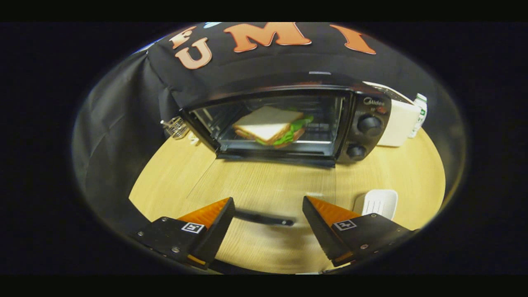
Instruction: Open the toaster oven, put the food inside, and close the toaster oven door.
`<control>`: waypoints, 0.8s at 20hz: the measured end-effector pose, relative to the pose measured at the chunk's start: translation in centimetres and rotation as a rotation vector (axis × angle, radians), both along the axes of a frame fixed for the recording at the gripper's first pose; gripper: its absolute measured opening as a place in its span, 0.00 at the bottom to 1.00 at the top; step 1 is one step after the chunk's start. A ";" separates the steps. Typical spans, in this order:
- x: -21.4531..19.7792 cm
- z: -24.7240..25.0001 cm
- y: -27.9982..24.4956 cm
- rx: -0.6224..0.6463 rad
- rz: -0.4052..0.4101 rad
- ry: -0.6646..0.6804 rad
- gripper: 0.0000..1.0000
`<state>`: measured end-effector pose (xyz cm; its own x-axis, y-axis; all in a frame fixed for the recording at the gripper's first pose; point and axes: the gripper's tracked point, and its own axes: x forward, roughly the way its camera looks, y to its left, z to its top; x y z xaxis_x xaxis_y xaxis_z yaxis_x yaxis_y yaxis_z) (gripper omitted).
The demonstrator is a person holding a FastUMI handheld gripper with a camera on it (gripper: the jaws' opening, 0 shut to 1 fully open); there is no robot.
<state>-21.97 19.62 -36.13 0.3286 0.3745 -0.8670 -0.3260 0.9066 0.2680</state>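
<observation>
1. I kept the gripper (268, 220) spread wide with nothing held; its two wedge-shaped fingers sat apart above the wooden table (264, 181).
2. Between the fingers lay the door handle (264, 218), a slim dark bar on the lowered glass door (272, 185). The door lay flat toward me from the toaster oven (288, 121), and the table grain showed through its pane.
3. I judged the handle the proper place to take hold: rigid, narrow enough for both fingers, and the point farthest from the hinge. The glass looked smooth and breakable, so I judged it no surface to press on.
4. To the right of the door, a small white ribbed dish (377, 202) rested on the table.
5. Inside the oven, the sandwich (270, 127) sat on the rack: pale bread, green leaf spilling out right. I judged it soft, light and easily squashed.
6. On the oven's right panel were two round dark knobs (368, 125).
7. Right of the oven stood a white box (398, 123) and a bottle (418, 113); left of it, a wire whisk-like object (177, 127).
</observation>
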 end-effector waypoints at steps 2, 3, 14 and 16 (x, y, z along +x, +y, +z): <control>-2.1 -0.5 0.0 -0.009 0.027 0.043 0.97; -3.0 -0.6 0.1 -0.011 0.046 0.059 0.96; -7.7 -4.9 1.6 -0.111 0.158 0.195 0.97; -7.6 -5.7 1.7 -0.151 0.158 0.202 0.97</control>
<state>-29.55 21.31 -41.78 0.0919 0.2687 -0.9588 -0.4202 0.8834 0.2073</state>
